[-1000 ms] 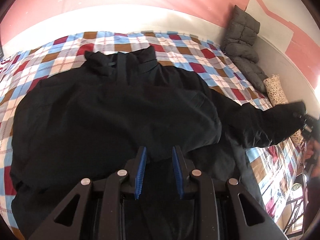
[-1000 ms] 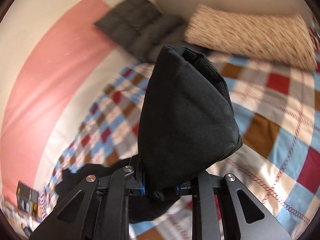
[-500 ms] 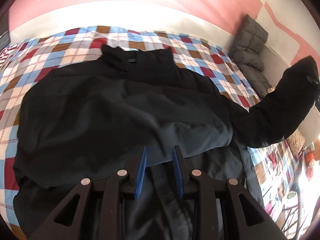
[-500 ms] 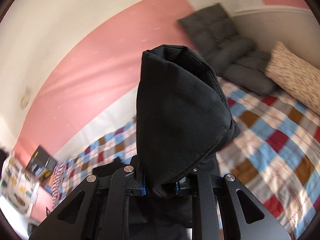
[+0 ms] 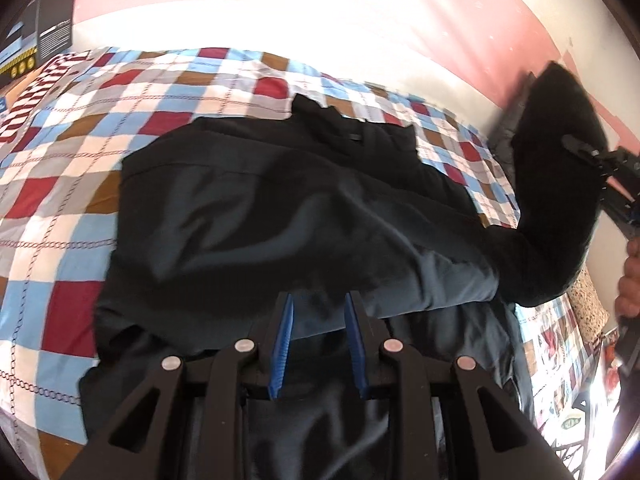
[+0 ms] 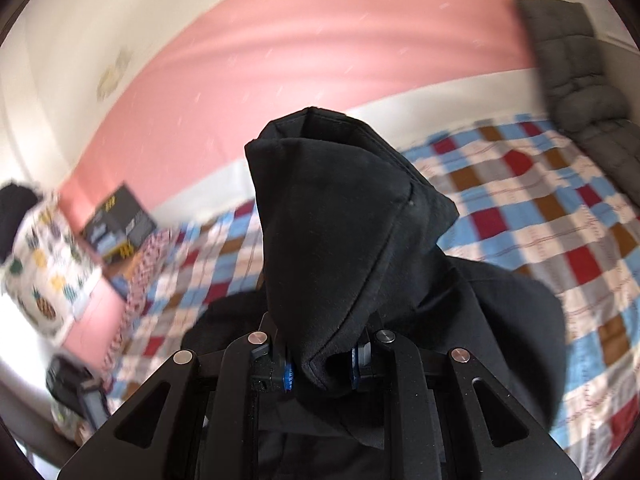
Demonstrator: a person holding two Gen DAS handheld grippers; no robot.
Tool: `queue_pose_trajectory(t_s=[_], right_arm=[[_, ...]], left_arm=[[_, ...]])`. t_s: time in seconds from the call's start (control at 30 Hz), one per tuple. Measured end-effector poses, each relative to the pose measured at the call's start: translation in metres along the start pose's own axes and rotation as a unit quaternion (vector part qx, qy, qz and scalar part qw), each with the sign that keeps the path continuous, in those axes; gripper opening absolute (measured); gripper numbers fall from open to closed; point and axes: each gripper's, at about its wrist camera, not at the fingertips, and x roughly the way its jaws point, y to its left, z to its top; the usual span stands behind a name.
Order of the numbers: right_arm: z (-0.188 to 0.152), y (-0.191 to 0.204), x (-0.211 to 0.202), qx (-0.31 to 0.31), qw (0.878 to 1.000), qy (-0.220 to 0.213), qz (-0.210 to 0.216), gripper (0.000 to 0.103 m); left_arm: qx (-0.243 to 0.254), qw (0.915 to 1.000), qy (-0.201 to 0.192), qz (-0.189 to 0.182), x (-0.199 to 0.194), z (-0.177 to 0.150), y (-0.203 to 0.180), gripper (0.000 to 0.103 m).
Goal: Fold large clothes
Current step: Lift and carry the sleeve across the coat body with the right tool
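Black cloth fills most of what I see: the large jacket (image 5: 280,208) lies spread on the checked bedcover (image 5: 68,184), its collar (image 5: 352,128) toward the wall, and one part of it is already folded over the body. At the far left of my left view a dark box (image 5: 44,32) stands by the wall, apart from the work. My left gripper (image 5: 318,320) hangs low over the near edge of the jacket with its blue pads (image 5: 285,340) apart and nothing between them; I judge it waits there to press or catch the fold when the sleeve comes over. More to the right, the sleeve (image 5: 556,184) rises from the bed in a curve, because my right gripper (image 6: 320,368) is clenched on its cuff end and carries it high. In my right view the cuff (image 6: 332,216) stands up in front of the camera and hides much of the bed. I think the sleeve must travel across toward the body, and its loose weight could drag the folded part out of place. At the right edge grey cushions (image 6: 592,92) lean on the wall.
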Motion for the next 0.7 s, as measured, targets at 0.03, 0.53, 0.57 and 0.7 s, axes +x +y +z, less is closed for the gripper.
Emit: queue_pose_trajectory(t_s=[0.03, 0.53, 0.57, 0.7], right_arm=[[-0.006, 0.011, 0.015, -0.010, 1.000, 0.012, 0.001, 0.019], [-0.095, 0.066, 0.126, -0.053, 0.983, 0.143, 0.107, 0.066], [-0.097, 0.072, 0.123, -0.058, 0.981, 0.142, 0.117, 0.069], [-0.096, 0.080, 0.093, -0.076, 0.978, 0.122, 0.149, 0.069]], left_arm=[[-0.003, 1.0000, -0.002, 0.000, -0.001, 0.000, 0.005, 0.028], [-0.053, 0.9983, -0.016, 0.020, -0.011, -0.002, 0.064, 0.028], [-0.056, 0.9981, -0.016, 0.019, -0.011, -0.001, 0.064, 0.032], [-0.067, 0.9975, -0.021, 0.005, -0.016, 0.004, 0.057, 0.041]])
